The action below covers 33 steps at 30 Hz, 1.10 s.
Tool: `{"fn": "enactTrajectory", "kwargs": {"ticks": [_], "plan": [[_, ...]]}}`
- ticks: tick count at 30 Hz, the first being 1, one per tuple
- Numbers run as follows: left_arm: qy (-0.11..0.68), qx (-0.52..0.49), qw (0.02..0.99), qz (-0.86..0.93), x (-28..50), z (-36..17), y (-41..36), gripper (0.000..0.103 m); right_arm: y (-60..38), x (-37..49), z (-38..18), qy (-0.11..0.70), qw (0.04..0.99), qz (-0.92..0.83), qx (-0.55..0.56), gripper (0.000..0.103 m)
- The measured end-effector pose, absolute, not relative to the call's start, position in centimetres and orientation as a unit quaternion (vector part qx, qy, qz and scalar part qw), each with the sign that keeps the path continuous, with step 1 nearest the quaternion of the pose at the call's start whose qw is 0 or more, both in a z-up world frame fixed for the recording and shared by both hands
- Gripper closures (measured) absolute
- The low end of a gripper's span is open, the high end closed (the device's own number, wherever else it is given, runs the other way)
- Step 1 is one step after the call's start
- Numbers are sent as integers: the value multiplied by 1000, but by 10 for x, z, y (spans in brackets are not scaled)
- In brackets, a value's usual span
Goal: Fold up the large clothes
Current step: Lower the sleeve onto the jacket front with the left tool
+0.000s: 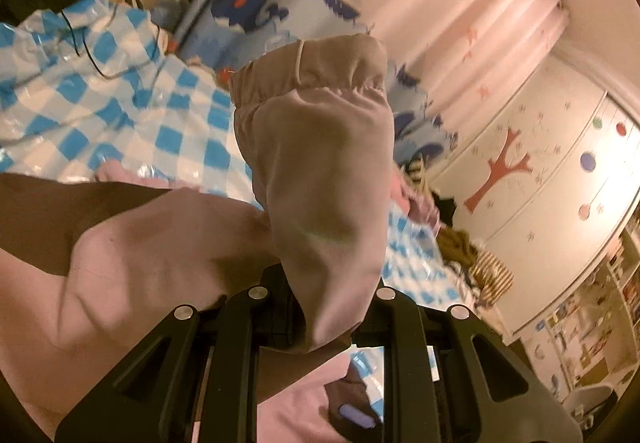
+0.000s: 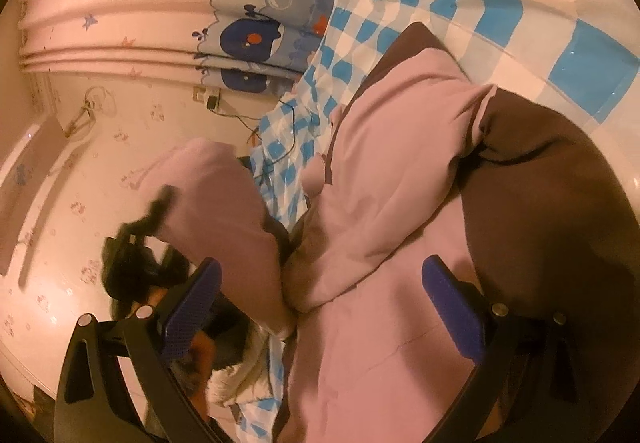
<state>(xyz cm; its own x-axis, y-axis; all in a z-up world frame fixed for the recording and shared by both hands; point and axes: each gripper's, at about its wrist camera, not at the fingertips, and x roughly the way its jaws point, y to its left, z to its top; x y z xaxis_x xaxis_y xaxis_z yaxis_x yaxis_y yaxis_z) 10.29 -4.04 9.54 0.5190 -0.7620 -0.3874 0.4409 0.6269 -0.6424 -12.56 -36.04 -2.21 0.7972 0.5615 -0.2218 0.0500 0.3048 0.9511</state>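
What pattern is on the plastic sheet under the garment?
Blue and white checks on the plastic sheet, clearest in the right wrist view.

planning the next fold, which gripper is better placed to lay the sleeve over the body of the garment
Left. The left gripper is already shut on the pink sleeve, cuff raised over the checked sheet. The right gripper is open over the garment's body, holding nothing.

The garment (image 2: 380, 203) lies on the sheet (image 2: 500, 3), which covers the bed. Its sleeve (image 1: 320, 163) hangs from the left tongs (image 1: 320, 327) above the sheet. The right tongs (image 2: 320, 303) are over the garment. Behind the bed hangs the curtain (image 2: 120, 3). The sleeve is left of the garment in the right view.
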Motion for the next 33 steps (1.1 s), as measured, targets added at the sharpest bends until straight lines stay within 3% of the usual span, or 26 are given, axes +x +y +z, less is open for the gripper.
{"fn": "enactTrajectory", "kwargs": {"ticks": [9, 23, 26, 28, 33], "plan": [[371, -169, 848, -339, 97, 49, -92, 86, -372, -130, -26, 255, 742, 171, 596, 6], [394, 30, 871, -293, 71, -11, -160, 85, -377, -129, -31, 248, 727, 174, 616, 6], [398, 68, 866, -296, 67, -19, -172, 72, -377, -129, -32, 249, 725, 174, 618, 6], [400, 81, 859, -308, 63, -21, -178, 48, -376, -128, -32, 250, 725, 174, 618, 6], [385, 141, 852, -325, 41, -17, -190, 35, -379, -126, -33, 255, 729, 176, 611, 6]]}}
